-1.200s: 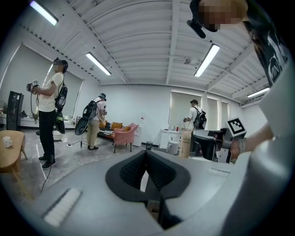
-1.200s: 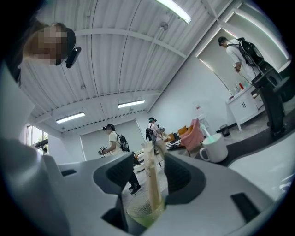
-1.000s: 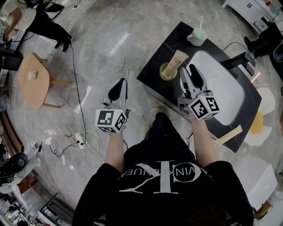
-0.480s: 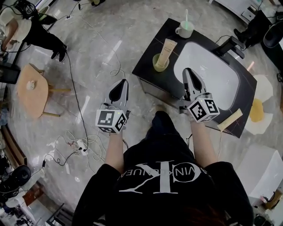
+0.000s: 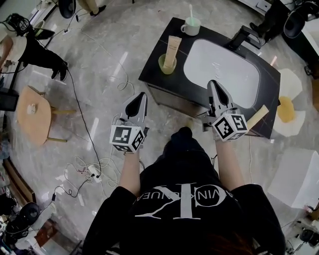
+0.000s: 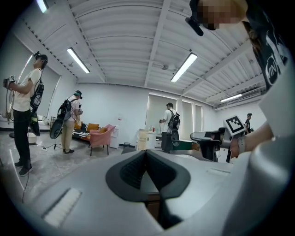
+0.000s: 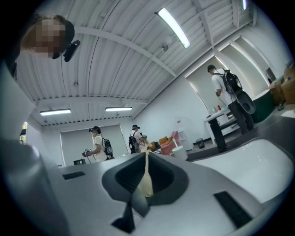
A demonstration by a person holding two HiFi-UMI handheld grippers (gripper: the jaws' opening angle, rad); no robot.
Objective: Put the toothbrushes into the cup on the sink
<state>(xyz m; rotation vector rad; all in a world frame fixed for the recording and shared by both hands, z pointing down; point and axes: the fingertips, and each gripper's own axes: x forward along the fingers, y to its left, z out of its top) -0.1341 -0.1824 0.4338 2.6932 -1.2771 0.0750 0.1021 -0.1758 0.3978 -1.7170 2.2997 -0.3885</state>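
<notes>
While person (image 5: 185, 196) backs from sink (image 5: 224, 69), right tool (image 5: 214, 84) just closed, empty; left tool (image 5: 142, 95) shut.

A white handled cup (image 5: 191, 27) stands upright at the far left corner of the black-topped sink (image 5: 224, 69) – just beyond its white basin – with one pale-handled toothbrush (image 5: 190, 12) standing in it, tilted slightly, its upper end well above the rim.
</notes>
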